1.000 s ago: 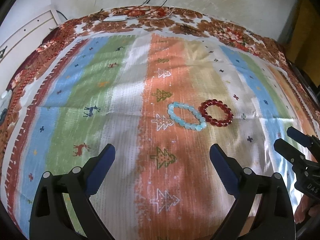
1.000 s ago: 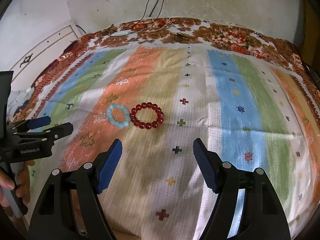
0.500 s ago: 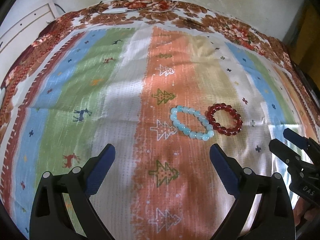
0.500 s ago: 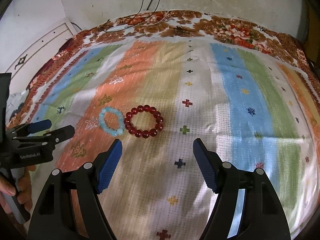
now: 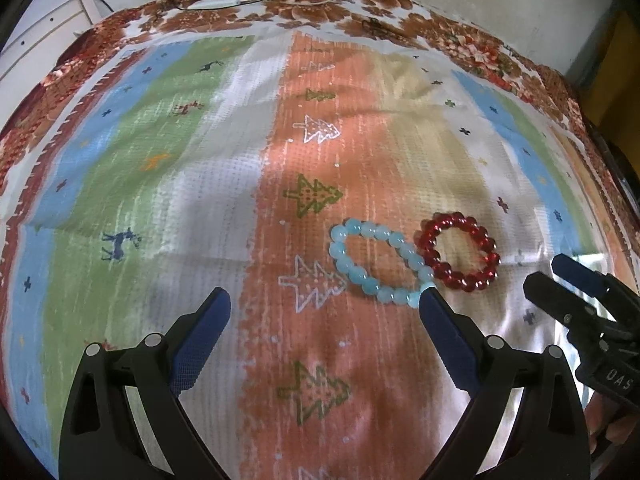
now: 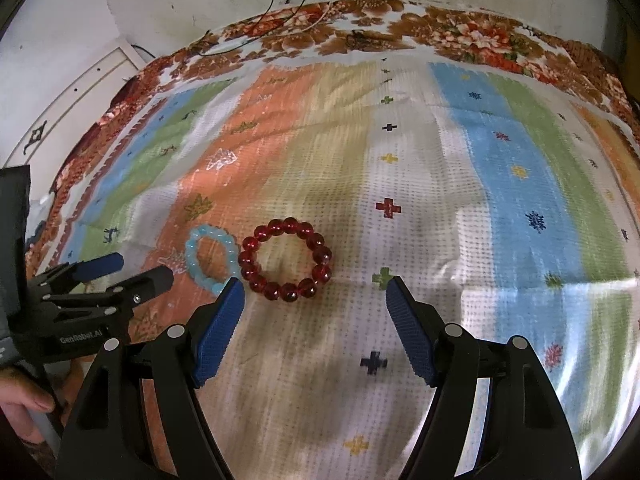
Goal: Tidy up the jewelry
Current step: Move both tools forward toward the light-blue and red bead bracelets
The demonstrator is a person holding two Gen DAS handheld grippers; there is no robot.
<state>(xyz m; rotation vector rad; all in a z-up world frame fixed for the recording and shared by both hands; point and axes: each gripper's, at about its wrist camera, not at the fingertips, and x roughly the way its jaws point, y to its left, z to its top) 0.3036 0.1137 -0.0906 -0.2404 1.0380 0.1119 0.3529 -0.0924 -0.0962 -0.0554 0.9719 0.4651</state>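
Observation:
Two bead bracelets lie side by side and touching on a striped cloth: a pale blue bracelet (image 5: 376,264) (image 6: 210,258) on the left and a dark red bracelet (image 5: 458,252) (image 6: 286,260) on the right. My left gripper (image 5: 324,298) is open above the cloth, its right fingertip right at the blue bracelet's near edge. My right gripper (image 6: 314,286) is open too, just short of the red bracelet, nothing between its fingers. Each gripper shows at the edge of the other's view, the right gripper (image 5: 560,276) and the left gripper (image 6: 140,268).
The striped cloth (image 5: 200,160) with tree and cross motifs covers a bed with a floral cover (image 6: 460,28) at its far edge. Cables (image 6: 288,4) hang down the wall behind. A white cabinet (image 6: 76,108) stands at the left. A hand (image 6: 24,404) holds the left gripper.
Both grippers moved forward and lower toward the bracelets, which now sit larger and closer to the fingertips. Neither bracelet has moved and the jaws stayed as wide.

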